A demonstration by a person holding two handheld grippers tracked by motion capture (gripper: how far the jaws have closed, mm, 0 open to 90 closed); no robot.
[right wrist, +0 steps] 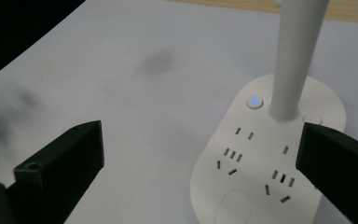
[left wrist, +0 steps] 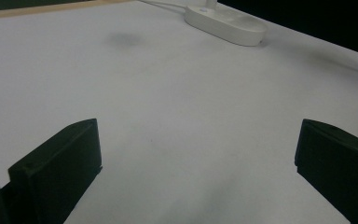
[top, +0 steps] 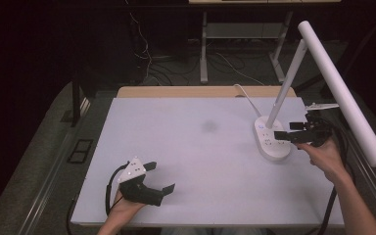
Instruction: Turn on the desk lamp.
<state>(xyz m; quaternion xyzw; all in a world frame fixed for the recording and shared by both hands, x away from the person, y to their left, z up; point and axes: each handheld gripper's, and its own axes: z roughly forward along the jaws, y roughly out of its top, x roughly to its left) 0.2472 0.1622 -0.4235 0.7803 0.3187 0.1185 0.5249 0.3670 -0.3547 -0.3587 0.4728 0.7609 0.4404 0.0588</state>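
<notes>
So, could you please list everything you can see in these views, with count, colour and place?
desk lamp: one, white, oval base with sockets at the table's far right, stem leaning up to a long tube head
lit button: one, blue, on the lamp base beside the stem
lamp cable: one, white, running from the base over the table's far edge
table: one, white top, with a faint dark smudge near the middle
left hand-held gripper: one, black, near left of the table, jaws apart, holding nothing
right hand-held gripper: one, black, at the lamp base, jaws apart
hands: two, one on each gripper
</notes>
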